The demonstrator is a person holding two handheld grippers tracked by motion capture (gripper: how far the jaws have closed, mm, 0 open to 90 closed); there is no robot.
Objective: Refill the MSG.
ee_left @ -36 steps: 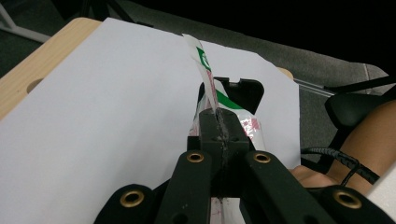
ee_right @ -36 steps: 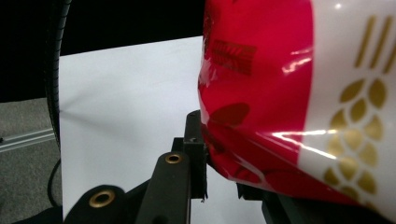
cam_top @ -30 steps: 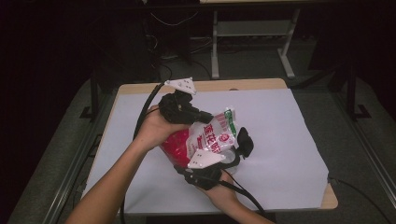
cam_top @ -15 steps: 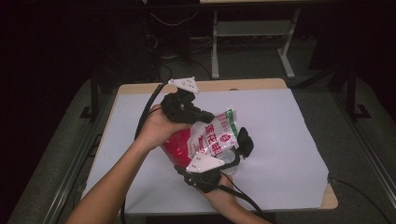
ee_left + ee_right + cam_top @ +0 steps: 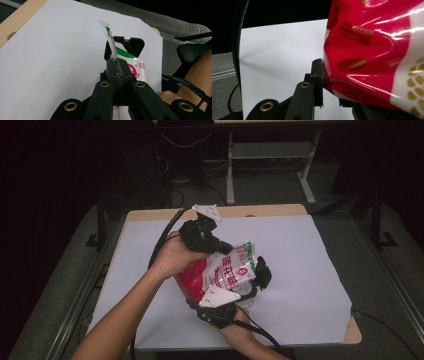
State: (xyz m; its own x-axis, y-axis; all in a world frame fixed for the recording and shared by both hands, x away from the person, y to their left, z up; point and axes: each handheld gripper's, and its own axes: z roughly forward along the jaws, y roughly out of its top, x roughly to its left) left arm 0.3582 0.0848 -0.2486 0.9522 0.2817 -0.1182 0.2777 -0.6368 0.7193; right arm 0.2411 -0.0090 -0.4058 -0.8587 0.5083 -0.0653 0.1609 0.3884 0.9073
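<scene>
A red and white snack bag point(image 5: 227, 270) hangs above the white-covered table point(image 5: 300, 270), held between both grippers. My left gripper point(image 5: 224, 248) comes from the upper left and is shut on the bag's sealed top edge. In the left gripper view the jaws of the left gripper point(image 5: 116, 67) meet on that thin seam, and the bag's green-printed strip point(image 5: 108, 31) rises beyond them. My right gripper point(image 5: 254, 281) reaches from below and is shut on the bag's lower part. In the right gripper view the right gripper point(image 5: 332, 86) presses its left pad against the red bag point(image 5: 367, 50); the bag hides the other jaw.
The white sheet covers most of the wooden tabletop point(image 5: 260, 211), with bare wood along the far edge. Black cables point(image 5: 165, 232) trail from the grippers across the table's left and front. A metal stand point(image 5: 270, 155) is on the floor beyond the table.
The left hand and its gripper have shifted slightly to the right with the bag's top edge. The right gripper has stayed where it was.
</scene>
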